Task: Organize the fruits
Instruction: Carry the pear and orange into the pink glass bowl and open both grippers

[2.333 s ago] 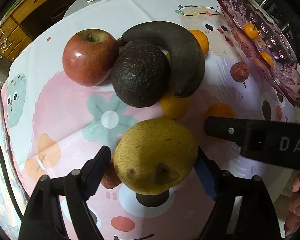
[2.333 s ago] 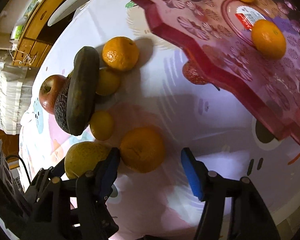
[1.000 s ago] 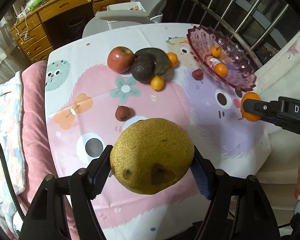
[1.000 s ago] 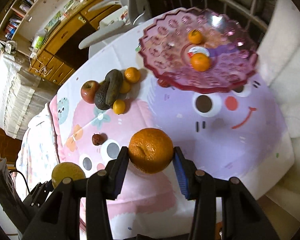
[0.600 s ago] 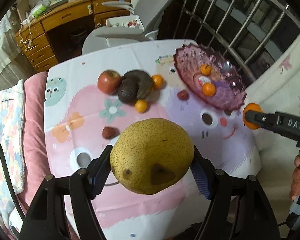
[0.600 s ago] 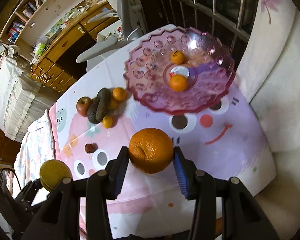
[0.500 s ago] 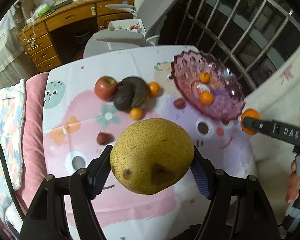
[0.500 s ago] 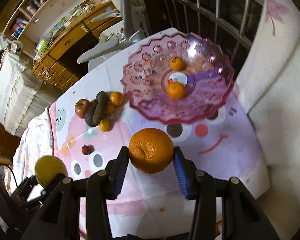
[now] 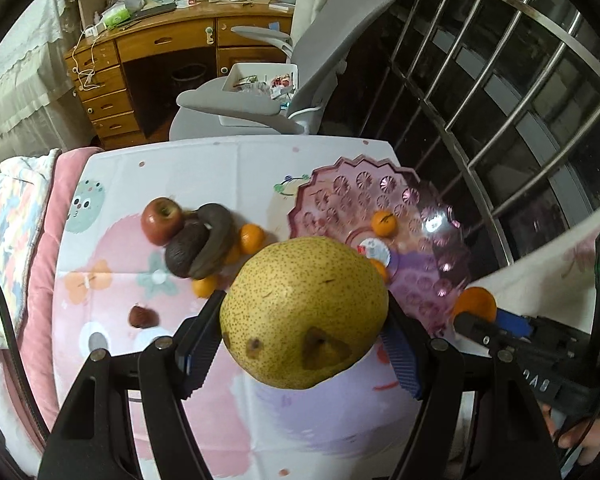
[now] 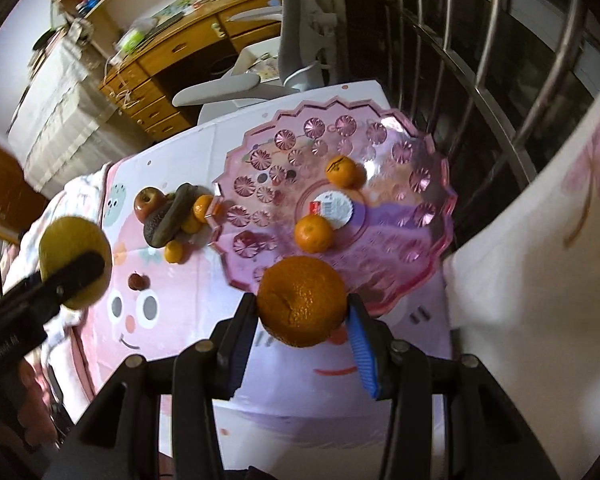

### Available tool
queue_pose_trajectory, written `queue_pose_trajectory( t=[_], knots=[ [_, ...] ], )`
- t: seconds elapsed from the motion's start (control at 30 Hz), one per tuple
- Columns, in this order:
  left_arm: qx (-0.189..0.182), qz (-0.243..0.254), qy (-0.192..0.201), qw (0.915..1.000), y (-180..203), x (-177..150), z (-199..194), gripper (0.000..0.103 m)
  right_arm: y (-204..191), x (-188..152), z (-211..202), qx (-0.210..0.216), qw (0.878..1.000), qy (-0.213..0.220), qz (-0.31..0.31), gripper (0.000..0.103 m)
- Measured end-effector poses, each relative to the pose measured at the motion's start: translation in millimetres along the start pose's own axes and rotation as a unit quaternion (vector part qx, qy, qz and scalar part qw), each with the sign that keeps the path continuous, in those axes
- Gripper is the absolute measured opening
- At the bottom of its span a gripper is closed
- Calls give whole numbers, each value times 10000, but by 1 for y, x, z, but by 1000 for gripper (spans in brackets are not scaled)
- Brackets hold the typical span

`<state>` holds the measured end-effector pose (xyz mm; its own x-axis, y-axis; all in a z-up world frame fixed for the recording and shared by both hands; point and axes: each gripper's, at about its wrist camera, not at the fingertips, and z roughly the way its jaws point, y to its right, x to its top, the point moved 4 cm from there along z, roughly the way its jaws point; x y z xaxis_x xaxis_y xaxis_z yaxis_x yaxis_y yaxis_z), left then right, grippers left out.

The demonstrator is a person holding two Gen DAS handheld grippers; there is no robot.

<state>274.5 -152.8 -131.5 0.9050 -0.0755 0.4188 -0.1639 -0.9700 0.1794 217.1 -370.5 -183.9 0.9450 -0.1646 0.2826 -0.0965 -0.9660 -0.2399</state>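
Holding a fruit in each hand here: the left gripper [image 9: 304,344] has its fingers clamped on a big speckled pear [image 9: 305,312], and the right gripper [image 10: 302,330] has its fingers clamped on an orange [image 10: 302,301], both up in the air above the bench [image 9: 228,160]. The pink glass dish [image 10: 420,184] sits just ahead of the orange, slightly right, and ahead-right of the pear, so I'd say the right hand is nearer and should probably drop first. Two small mandarins [image 10: 313,233] and a sticker sit near the dish's middle, so the open room looks like the near-left and far side of the bowl. Its scalloped rim stands raised, so clear it coming in. Further left on the bench: a loose dark-red fruit [image 9: 143,317], then the apple [image 9: 161,221], avocado [image 9: 186,253], dark banana [image 9: 216,240] and little oranges bunched together. The dish hugs the bench's right edge, near the window bars [image 9: 500,80].
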Motion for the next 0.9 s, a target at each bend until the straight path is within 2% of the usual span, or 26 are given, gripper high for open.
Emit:
queue_pose_trajectory(
  t=[0.2,0.47,0.67,0.9],
  knots=[
    [45,-122,64,9999,24,16,22,72,23,13,10,33,9993,70,-377,45],
    [116,-324,-67,9994,39,29,77,72,42,22,41,86,9955,135,-936,45],
    [166,-501,-212,9984,43,35,119,72,47,22,69,-75,9854,302,-1677,45],
    [295,-551,-387,9973,47,41,161,72,52,26,95,-168,9797,171,-1990,45]
  ],
)
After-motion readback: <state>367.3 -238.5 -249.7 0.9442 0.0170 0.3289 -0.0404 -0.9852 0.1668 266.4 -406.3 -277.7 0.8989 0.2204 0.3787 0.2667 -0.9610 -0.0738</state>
